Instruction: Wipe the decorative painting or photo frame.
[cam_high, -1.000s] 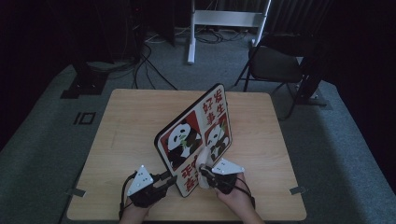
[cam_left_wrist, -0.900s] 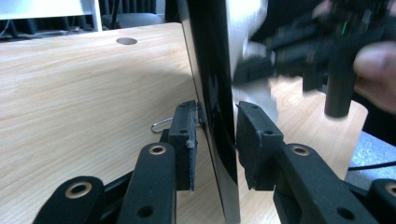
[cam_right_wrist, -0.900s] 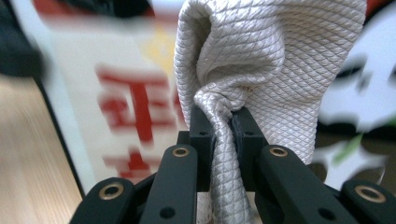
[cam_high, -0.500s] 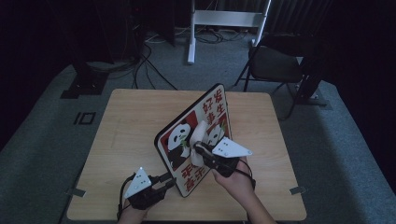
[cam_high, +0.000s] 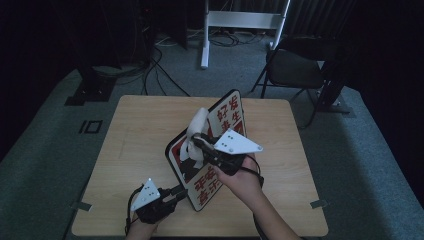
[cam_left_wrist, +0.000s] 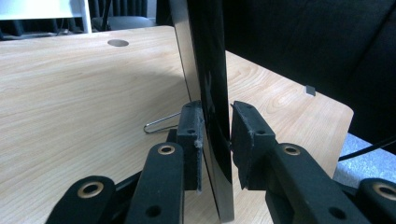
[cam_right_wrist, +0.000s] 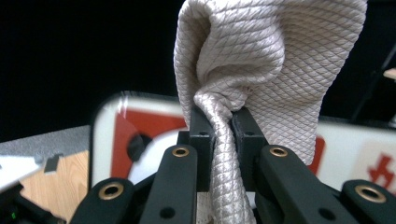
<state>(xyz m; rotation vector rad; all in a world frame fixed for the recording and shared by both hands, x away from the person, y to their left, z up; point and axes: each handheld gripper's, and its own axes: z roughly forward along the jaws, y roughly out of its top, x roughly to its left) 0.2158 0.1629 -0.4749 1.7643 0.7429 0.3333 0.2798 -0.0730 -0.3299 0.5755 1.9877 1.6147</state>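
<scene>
A sign board (cam_high: 227, 114) with panda pictures and red characters stands on edge, tilted, on the wooden table (cam_high: 140, 130). My left gripper (cam_high: 181, 191) is at its lower near corner. In the left gripper view the board's edge (cam_left_wrist: 205, 56) sits between the jaws of this gripper (cam_left_wrist: 215, 126), which have just been closing and now press on both faces. My right gripper (cam_high: 199, 142) is raised in front of the board's face, shut on a whitish quilted cloth (cam_high: 196, 131). In the right gripper view the cloth (cam_right_wrist: 271, 51) bunches above the gripper (cam_right_wrist: 222, 121), with the board (cam_right_wrist: 140, 126) behind it.
A thin wire foot (cam_left_wrist: 161, 123) sticks out from the board's base onto the table. A dark chair (cam_high: 295, 70) and a white stand frame (cam_high: 240, 20) are on the floor beyond the far edge, with cables (cam_high: 165, 55) nearby. The table's left half is bare wood.
My right gripper has risen with the cloth from the board's lower edge up to the middle of its face. The left gripper has stayed at the board's lower corner.
</scene>
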